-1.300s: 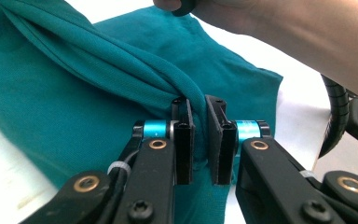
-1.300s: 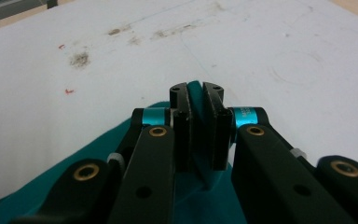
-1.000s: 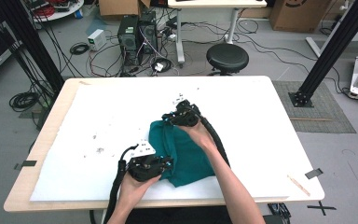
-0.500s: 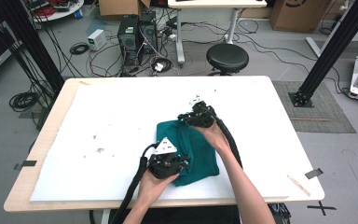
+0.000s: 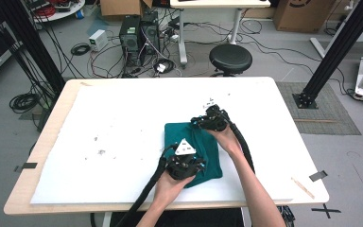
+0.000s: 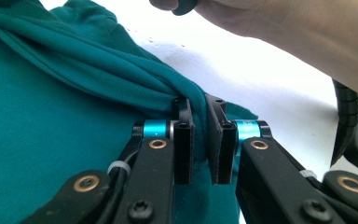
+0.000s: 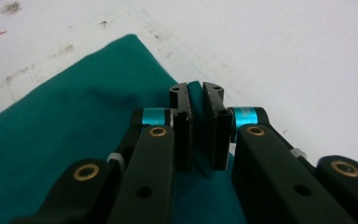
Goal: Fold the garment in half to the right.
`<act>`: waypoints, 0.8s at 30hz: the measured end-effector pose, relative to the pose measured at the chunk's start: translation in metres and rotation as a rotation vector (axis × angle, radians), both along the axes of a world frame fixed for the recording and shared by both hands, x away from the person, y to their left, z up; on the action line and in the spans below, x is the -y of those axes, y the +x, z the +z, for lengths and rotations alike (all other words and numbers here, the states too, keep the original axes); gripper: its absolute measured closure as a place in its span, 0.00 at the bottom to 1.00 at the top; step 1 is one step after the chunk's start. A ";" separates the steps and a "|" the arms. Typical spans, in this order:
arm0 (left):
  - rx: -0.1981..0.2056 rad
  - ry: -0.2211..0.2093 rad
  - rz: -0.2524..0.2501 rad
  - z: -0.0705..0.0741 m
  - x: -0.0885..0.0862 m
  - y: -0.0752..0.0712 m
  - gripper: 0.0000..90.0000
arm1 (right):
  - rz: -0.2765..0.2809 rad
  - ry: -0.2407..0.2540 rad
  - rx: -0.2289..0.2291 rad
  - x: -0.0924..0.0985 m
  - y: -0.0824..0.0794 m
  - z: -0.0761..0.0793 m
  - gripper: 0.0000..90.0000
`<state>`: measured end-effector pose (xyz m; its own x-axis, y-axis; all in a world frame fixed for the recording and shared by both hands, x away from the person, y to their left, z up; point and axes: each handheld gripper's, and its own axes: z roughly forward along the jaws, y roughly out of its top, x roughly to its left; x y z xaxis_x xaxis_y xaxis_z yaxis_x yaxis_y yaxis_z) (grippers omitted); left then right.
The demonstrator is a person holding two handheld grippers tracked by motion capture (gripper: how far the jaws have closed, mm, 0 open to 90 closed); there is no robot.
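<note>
A teal-green cotton cloth (image 5: 194,149), folded to a rough rectangle, lies on the white foam-covered table (image 5: 123,118), slightly right of centre and close to the person's edge. Both grippers pinch it. The left gripper (image 6: 199,135) has its jaws nearly shut on a bunched fold at the cloth's near edge; fabric ridges run away from the pads toward the upper left of the left gripper view. The right gripper (image 7: 196,126) is narrowed on the thin far corner, white table just beyond.

In the high view, the left gripper (image 5: 185,163) sits at the near end and the right gripper (image 5: 211,118) at the far right corner. The cloth's long axis runs near-to-far, roughly between the two grips. The left hand is the nearer one to the person. Judgement: a fold is under way, and the next move depends on keeping that edge taut between the grips.
</note>
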<state>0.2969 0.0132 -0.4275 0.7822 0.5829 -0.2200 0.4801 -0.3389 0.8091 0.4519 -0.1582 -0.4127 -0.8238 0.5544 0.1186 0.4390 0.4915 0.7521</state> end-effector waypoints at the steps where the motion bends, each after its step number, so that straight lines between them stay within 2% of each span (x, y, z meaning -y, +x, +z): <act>1: -0.005 -0.002 -0.003 -0.001 0.001 0.001 0.91 | 0.000 0.000 0.002 0.002 0.000 -0.001 0.94; 9: -0.013 0.019 -0.012 -0.006 0.010 0.002 0.91 | -0.012 0.008 -0.012 0.010 0.001 -0.008 0.94; 11: -0.006 0.019 -0.011 -0.005 0.011 0.001 0.91 | -0.016 0.008 -0.013 0.012 0.000 -0.008 0.94; 15: -0.018 0.015 -0.007 -0.006 0.014 0.004 0.91 | -0.026 0.004 -0.011 0.015 0.000 -0.008 0.93; 19: -0.022 0.042 -0.009 -0.010 0.020 0.004 0.91 | -0.034 -0.007 -0.016 0.016 0.001 -0.012 0.93; 24: -0.019 0.052 -0.017 -0.013 0.021 0.004 0.91 | -0.046 -0.010 -0.021 0.020 0.000 -0.015 0.92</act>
<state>0.3011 -0.0073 -0.4403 0.7879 0.5808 -0.2046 0.4889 -0.3880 0.7812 0.4515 -0.1782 -0.4278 -0.7948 0.5928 0.1298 0.4768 0.4777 0.7379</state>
